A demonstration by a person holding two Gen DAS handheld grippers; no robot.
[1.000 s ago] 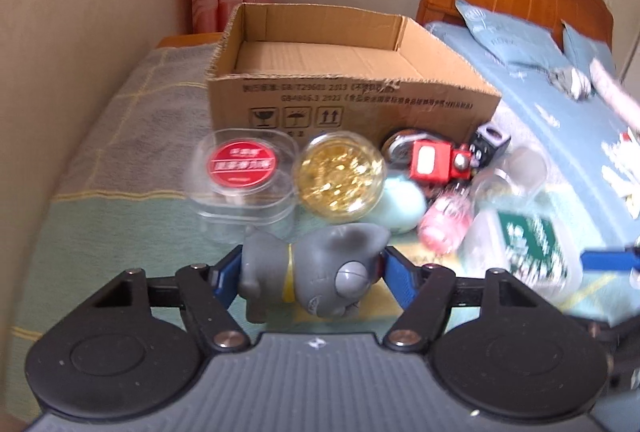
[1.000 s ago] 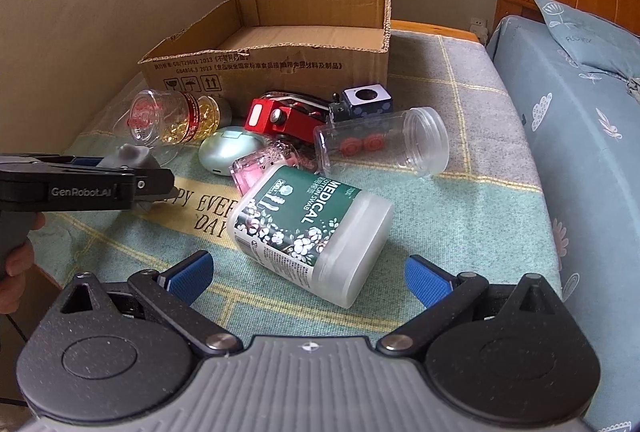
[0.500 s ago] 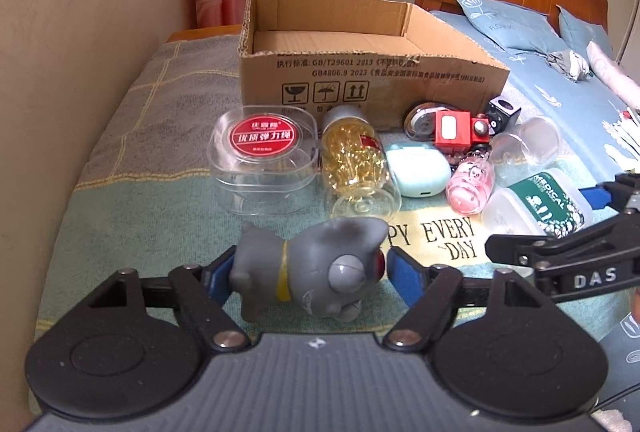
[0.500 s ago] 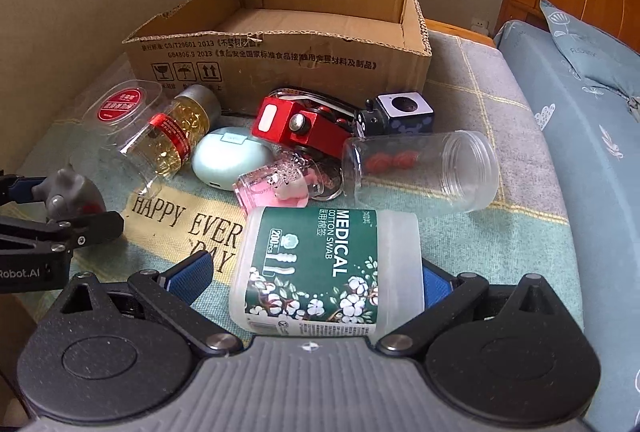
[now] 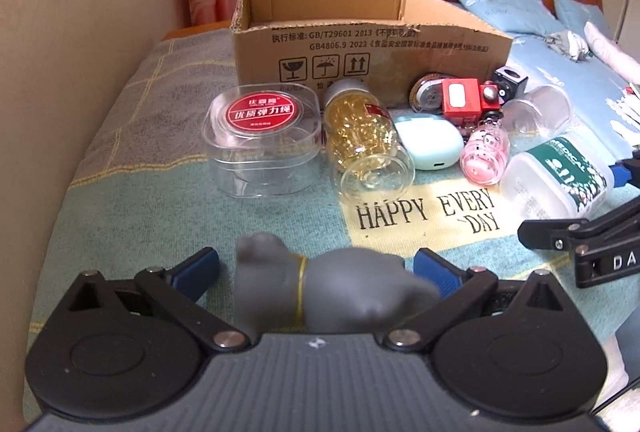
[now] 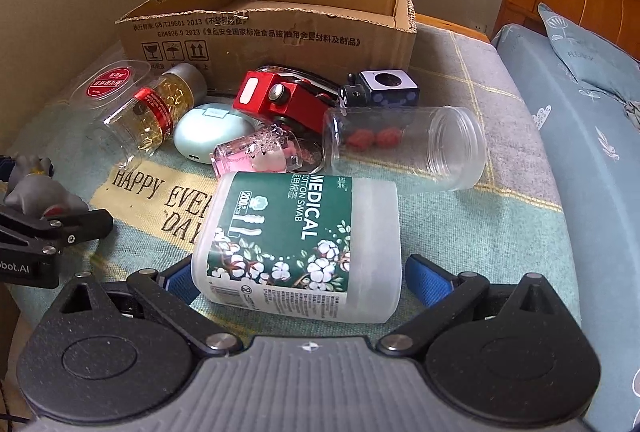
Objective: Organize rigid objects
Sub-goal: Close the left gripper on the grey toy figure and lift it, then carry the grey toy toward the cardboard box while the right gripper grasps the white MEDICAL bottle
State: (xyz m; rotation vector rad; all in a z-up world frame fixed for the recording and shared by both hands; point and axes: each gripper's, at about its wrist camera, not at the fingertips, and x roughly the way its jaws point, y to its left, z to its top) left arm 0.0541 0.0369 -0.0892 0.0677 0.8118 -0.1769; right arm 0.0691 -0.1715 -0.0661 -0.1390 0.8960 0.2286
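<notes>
Cotton-swab tub [image 6: 304, 244], frosted with a green MEDICAL label, lies on its side between the right gripper [image 6: 298, 278]'s blue pads, which stand spread with a gap showing beside its right wall; its long axis runs from 6 toward 12 o'clock, the lettering reading sideways. In the left wrist view, going from 9 to 3 o'clock: the left gripper [image 5: 316, 266] is released, pads apart from the grey elephant toy [image 5: 320, 290] lying crosswise between them, body toward 9, head toward 3. Farther up sit a clear red-lidded case [image 5: 262, 139], a toppled capsule bottle [image 5: 362, 139], a mint pebble case [image 5: 430, 139], a pink bottle [image 5: 484, 153]. The cardboard box [image 5: 360, 51] stands open at 12 o'clock.
</notes>
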